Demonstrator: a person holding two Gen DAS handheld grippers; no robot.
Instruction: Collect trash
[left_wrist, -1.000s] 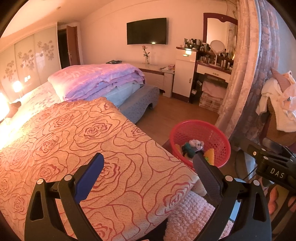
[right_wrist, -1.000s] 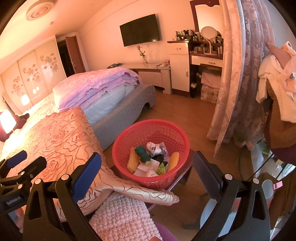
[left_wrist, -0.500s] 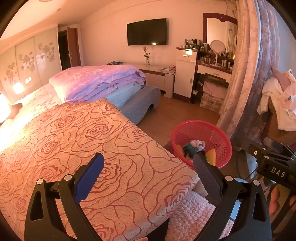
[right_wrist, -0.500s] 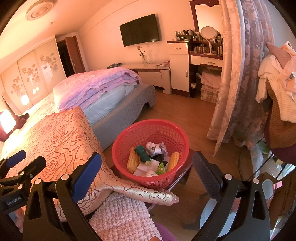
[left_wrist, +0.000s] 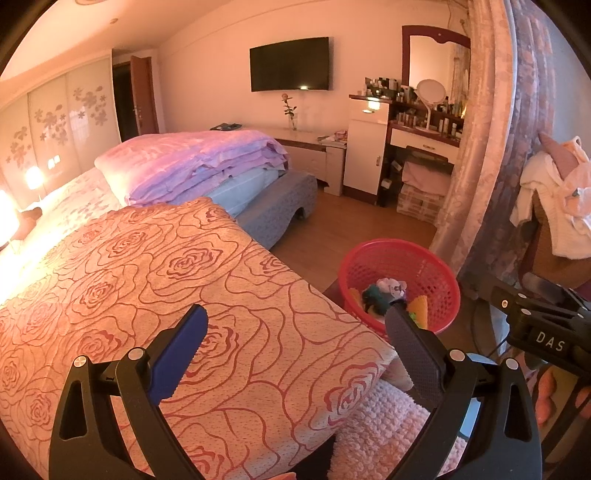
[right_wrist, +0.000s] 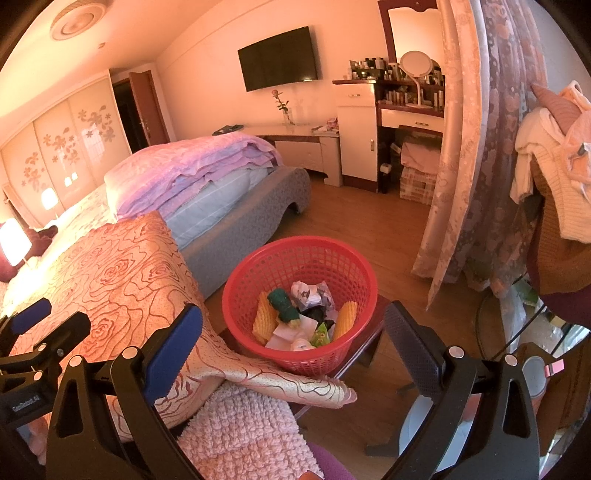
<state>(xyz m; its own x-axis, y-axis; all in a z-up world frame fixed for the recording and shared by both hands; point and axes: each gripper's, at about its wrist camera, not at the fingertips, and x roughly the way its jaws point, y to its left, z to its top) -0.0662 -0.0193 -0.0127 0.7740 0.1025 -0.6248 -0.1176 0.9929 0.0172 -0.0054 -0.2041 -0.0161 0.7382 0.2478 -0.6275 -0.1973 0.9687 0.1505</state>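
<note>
A red mesh basket (right_wrist: 236, 291) stands on a low dark stool beside the bed and holds crumpled paper, yellow sponges, a green item and wrappers (right_wrist: 303, 317). The same red basket (left_wrist: 439, 273) shows at the right of the left wrist view. My left gripper (left_wrist: 295, 343) is open and empty above the rose-patterned bedspread (left_wrist: 147, 277). Nothing sits between the wide-apart fingers of my right gripper (right_wrist: 295, 343), which hangs open just in front of the basket. The other gripper (right_wrist: 33, 339) shows at the left edge of the right wrist view.
Folded pink quilts (left_wrist: 192, 166) lie on the bed. A pink fuzzy mat (right_wrist: 243, 432) sits below the bedspread corner. A floral curtain (right_wrist: 480, 147), a chair with clothes (right_wrist: 554, 177), a dresser with cosmetics (left_wrist: 406, 122) and wooden floor (right_wrist: 369, 229) surround the basket.
The left wrist view has drifted slightly, with the bed and basket shifting a little. The right gripper has stayed almost still. Both stay open.
</note>
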